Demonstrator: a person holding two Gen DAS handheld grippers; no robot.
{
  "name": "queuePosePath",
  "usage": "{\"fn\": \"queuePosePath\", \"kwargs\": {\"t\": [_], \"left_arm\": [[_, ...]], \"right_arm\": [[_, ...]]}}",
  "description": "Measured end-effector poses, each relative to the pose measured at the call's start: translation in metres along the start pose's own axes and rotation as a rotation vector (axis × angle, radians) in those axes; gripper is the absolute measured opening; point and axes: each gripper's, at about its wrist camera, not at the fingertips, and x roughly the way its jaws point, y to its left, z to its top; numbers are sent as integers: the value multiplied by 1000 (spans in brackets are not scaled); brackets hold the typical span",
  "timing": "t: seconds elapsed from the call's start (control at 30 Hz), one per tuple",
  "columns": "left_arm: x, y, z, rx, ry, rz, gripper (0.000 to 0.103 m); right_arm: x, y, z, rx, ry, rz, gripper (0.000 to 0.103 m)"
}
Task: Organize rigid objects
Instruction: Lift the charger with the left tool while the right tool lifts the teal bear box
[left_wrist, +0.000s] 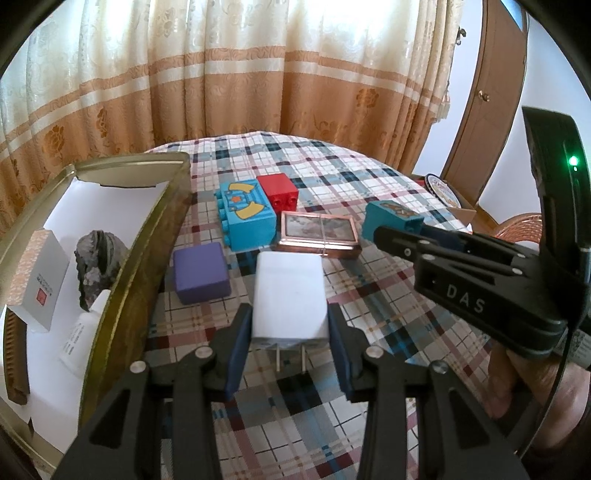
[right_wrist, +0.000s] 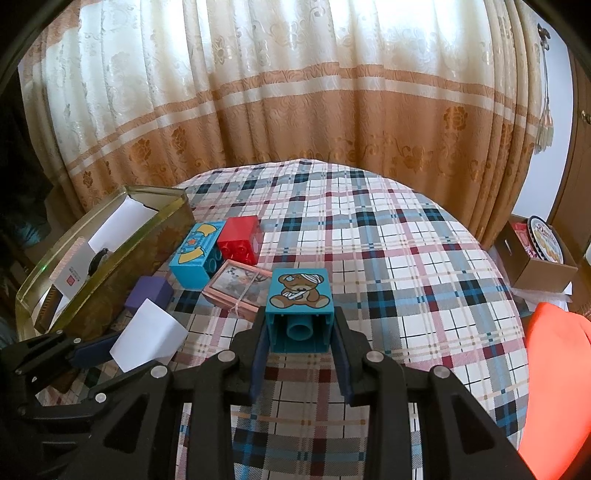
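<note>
- The gold tin (left_wrist: 147, 236) stands at the left of the plaid worktop (left_wrist: 369, 295).
- My left tongs (left_wrist: 290, 332) clamp the white charger (left_wrist: 290, 295).
- My right tongs (right_wrist: 300, 332) grip the teal bear block (right_wrist: 300, 299), beside the framed box (right_wrist: 236, 288).

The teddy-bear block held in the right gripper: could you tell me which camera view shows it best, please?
The right wrist view: the teddy-bear block sits centred between the right gripper pads, bear picture and hollow underside plain. The left wrist view shows it only from the side, partly hidden behind that gripper's fingers.
</note>
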Motion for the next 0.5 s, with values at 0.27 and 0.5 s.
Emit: {"fn": "queuePosePath", "kwargs": {"t": [0.27, 0.5], "left_arm": [[-5, 0, 0, 1, -11, 5, 40], [-13, -1, 0, 9, -34, 12, 40]], "right_arm": [[-2, 1, 1, -6, -14, 2, 34], [-5, 3, 1, -15, -28, -2, 34]]}}
